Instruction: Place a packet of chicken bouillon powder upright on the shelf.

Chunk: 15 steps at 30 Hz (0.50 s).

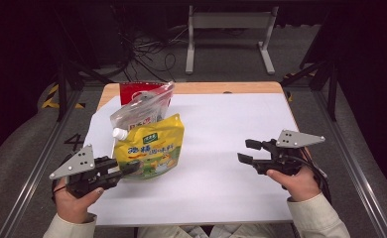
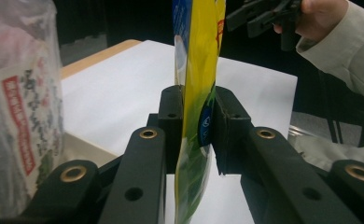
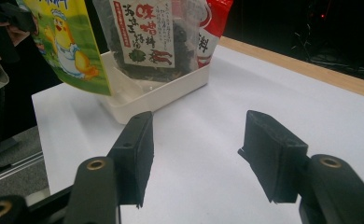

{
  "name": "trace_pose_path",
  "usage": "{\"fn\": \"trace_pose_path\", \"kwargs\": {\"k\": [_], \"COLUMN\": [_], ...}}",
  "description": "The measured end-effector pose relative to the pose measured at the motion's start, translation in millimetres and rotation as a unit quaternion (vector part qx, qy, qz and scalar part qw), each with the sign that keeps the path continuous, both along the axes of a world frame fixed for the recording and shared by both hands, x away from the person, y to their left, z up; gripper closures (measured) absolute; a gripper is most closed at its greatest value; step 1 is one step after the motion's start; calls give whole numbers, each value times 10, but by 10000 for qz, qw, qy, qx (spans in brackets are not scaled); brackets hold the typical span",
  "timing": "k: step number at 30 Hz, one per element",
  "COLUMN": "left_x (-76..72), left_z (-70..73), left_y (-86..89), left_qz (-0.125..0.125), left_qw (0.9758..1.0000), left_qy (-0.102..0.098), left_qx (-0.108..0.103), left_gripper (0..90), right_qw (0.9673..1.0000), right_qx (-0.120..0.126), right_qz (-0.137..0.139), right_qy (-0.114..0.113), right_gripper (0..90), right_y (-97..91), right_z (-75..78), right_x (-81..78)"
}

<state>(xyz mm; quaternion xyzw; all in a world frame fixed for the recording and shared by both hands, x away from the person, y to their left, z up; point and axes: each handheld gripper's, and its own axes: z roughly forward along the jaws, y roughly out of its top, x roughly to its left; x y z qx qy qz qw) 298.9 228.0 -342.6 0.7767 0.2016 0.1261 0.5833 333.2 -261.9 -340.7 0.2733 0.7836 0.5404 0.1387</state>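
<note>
White-covered tabletop (image 1: 221,168) with wooden far edge, dark room, cables on grey floor (image 1: 152,54), left gripper (image 1: 127,168) fingers clamping yellow pouch (image 1: 152,148), right gripper (image 1: 246,151) fingers wide, empty.

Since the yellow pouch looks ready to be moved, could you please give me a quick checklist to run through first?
1. Left gripper shut on the yellow spouted plastic pouch: ok.
2. Grip at pouch's edge, secure enough: cannot tell.
3. Right gripper open, holding nothing: ok.
4. White rectangular plastic tray holds the clear seaweed bag and red packet upright: ok.
5. White sheet between the grippers free of things: ok.
</note>
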Motion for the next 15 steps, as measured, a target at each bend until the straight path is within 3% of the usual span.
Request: {"fn": "trace_pose_path", "kwargs": {"k": [9,15], "left_x": [25,85], "left_z": [-12,-69], "left_y": [116,176], "left_qz": [424,687], "left_qw": [9990,9976], "left_qy": [-91,-74], "left_qx": [-107,-11], "left_gripper": [759,759], "right_qw": [10000,10000], "right_qx": [-1,-4], "right_qz": [15,19], "right_qy": [29,31], "right_gripper": [426,425], "right_y": [8,15], "right_z": [-8,-15], "right_x": [1,3]}}
